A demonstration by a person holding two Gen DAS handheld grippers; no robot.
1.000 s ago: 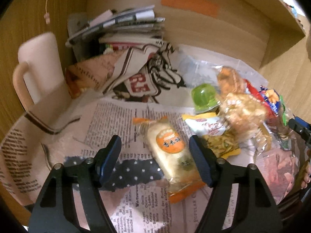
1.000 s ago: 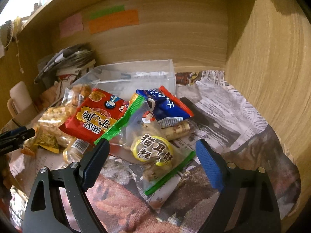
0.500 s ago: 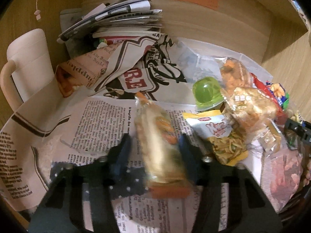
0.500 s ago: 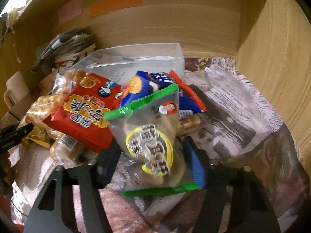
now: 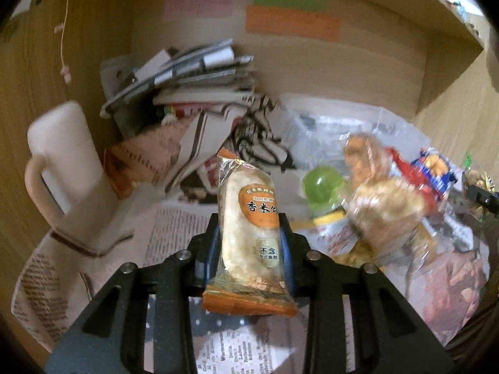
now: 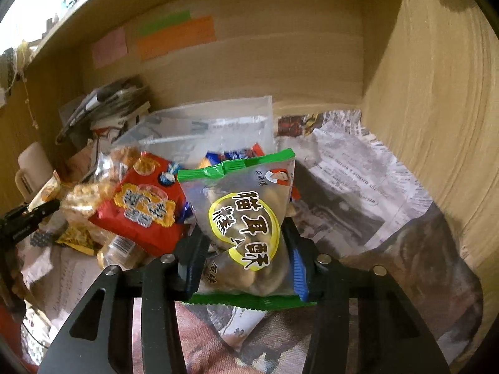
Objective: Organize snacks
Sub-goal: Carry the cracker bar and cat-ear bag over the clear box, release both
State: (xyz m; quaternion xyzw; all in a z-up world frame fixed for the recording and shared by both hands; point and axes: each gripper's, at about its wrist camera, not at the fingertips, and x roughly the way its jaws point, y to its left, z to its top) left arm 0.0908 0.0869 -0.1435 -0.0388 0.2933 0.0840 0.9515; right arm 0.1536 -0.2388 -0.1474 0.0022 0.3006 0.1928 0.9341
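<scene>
My left gripper is shut on an orange-trimmed rice cracker pack and holds it upright above the newspaper. My right gripper is shut on a green-edged clear snack bag with a yellow ring label, lifted off the pile. The snack pile lies between them: a red packet, a blue packet, a green jelly cup and clear bags of fried snacks. The left gripper shows at the left edge of the right wrist view.
A clear plastic bin stands behind the pile against the wooden back wall. A cream mug stands at the left. Stacked magazines lie at the back left. Newspaper covers the shelf floor. A wooden side wall rises on the right.
Both grippers were open around their packs a second ago. Both have closed on them and lifted them off the newspaper, tilting them upright.
</scene>
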